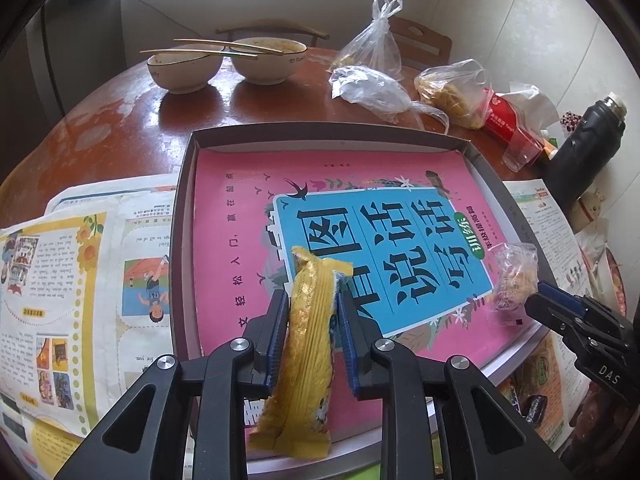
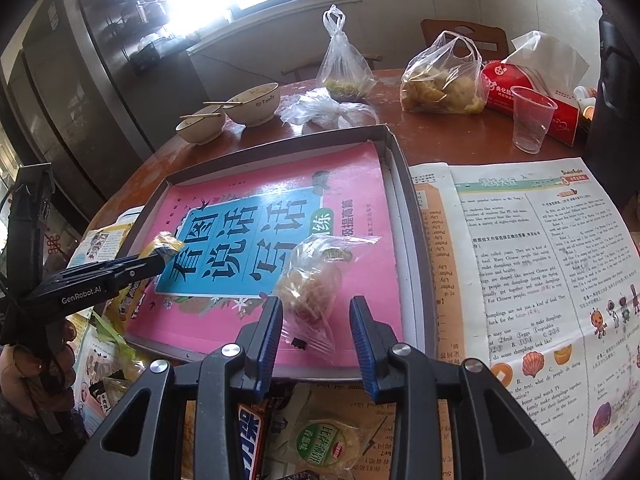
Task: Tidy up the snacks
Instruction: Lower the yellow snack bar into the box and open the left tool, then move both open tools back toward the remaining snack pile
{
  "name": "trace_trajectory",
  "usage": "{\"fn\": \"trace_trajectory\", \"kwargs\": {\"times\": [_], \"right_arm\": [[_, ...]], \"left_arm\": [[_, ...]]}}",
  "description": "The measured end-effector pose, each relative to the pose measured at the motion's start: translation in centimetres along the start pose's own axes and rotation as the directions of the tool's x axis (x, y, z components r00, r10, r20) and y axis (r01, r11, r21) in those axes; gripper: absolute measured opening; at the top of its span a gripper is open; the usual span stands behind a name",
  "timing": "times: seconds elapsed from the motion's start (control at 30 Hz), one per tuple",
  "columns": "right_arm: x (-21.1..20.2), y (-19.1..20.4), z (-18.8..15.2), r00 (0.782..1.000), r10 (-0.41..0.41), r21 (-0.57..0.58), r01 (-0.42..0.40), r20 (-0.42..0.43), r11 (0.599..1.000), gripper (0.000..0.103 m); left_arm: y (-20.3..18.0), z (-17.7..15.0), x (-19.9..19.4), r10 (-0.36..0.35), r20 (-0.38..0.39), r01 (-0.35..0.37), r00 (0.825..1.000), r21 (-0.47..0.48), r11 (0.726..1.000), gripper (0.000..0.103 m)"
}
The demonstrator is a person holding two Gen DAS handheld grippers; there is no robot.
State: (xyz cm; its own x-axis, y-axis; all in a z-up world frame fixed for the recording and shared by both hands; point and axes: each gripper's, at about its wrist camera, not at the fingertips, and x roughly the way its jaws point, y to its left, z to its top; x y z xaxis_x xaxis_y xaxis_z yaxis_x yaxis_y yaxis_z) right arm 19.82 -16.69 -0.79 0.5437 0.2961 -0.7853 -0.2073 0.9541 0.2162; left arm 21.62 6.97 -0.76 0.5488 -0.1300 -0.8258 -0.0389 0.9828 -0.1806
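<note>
While the yellow snack packet (image 1: 304,344) hangs above the tray (image 1: 182,216), its slick, limp wrapper could slip free if pressure eases. The left gripper (image 1: 312,320) is clamped on this packet at mid-length. The right gripper (image 2: 316,332) stands wide apart, its left finger touching the clear-wrapped snack (image 2: 310,284) lying in the tray.

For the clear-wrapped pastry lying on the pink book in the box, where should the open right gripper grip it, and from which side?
Grip the clear-wrapped pastry across its bulging middle, where the round cake fills the wrapper, not the flat crinkled film ends. Come from the near open side of the grey box, low along the pink book; the right gripper already lines up there, the packet lying between and just ahead of its fingertips.
</note>
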Motion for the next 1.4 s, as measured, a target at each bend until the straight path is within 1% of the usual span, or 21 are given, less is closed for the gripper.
{"fn": "trace_trajectory", "kwargs": {"times": [0.07, 0.2, 0.4, 0.57, 0.8, 0.87, 0.93, 1.13, 1.23, 1.3, 1.4], "right_arm": [[-0.1, 0.0, 0.0, 1.0, 0.0, 0.003, 0.0, 0.001, 1.0, 0.035], [-0.4, 0.1, -0.1, 1.0, 0.002, 0.001, -0.002, 0.006, 1.0, 0.036], [-1.0, 0.3, -0.1, 1.0, 0.01, -0.004, -0.01, 0.02, 1.0, 0.036], [-1.6, 0.4, 0.0, 0.999, 0.008, -0.004, -0.008, 0.034, 1.0, 0.036], [-2.5, 0.7, -0.3, 0.998, 0.019, -0.011, -0.018, 0.054, 1.0, 0.04], [-2.9, 0.8, -0.4, 0.998, 0.023, -0.016, -0.022, 0.064, 1.0, 0.041], [-3.3, 1.1, -0.6, 0.997, 0.027, -0.021, -0.025, 0.076, 0.999, 0.045], [-4.4, 1.6, -1.3, 0.994, 0.046, -0.026, -0.044, 0.098, 0.999, 0.05], [-4.8, 1.9, -1.8, 0.994, 0.052, -0.032, -0.049, 0.1, 0.998, 0.051], [-5.1, 2.1, -2.0, 0.992, 0.057, -0.037, -0.053, 0.109, 0.998, 0.052], [-5.4, 2.3, -2.3, 0.992, 0.059, -0.04, -0.055, 0.113, 0.998, 0.055]], "left_arm": [[0.0, 0.0, -0.2, 0.005, 0.007, -0.005, 1.0, 0.002, 1.0, 0.029], [0.1, 0.1, -0.4, 0.002, 0.008, -0.002, 1.0, -0.001, 1.0, 0.03], [0.3, 0.0, -1.2, 0.004, 0.023, -0.004, 1.0, -0.009, 1.0, 0.036], [0.4, -0.1, -2.3, 0.005, 0.049, -0.004, 0.999, -0.021, 1.0, 0.049], [0.2, -0.7, -4.2, 0.014, 0.084, -0.011, 0.996, -0.026, 1.0, 0.059], [0.2, -0.9, -5.2, 0.013, 0.114, -0.009, 0.993, -0.035, 0.999, 0.063], [0.2, -1.1, -6.0, 0.01, 0.135, -0.005, 0.991, -0.04, 0.999, 0.066], [0.2, -2.4, -8.0, 0.0, 0.167, 0.008, 0.986, -0.052, 0.999, 0.068], [-0.1, -3.0, -8.6, -0.003, 0.174, 0.011, 0.985, -0.046, 0.999, 0.072], [-0.3, -3.4, -8.9, 0.003, 0.18, 0.004, 0.984, -0.037, 0.999, 0.072], [-0.5, -3.9, -9.2, -0.006, 0.181, 0.013, 0.984, -0.04, 0.999, 0.073]]}}
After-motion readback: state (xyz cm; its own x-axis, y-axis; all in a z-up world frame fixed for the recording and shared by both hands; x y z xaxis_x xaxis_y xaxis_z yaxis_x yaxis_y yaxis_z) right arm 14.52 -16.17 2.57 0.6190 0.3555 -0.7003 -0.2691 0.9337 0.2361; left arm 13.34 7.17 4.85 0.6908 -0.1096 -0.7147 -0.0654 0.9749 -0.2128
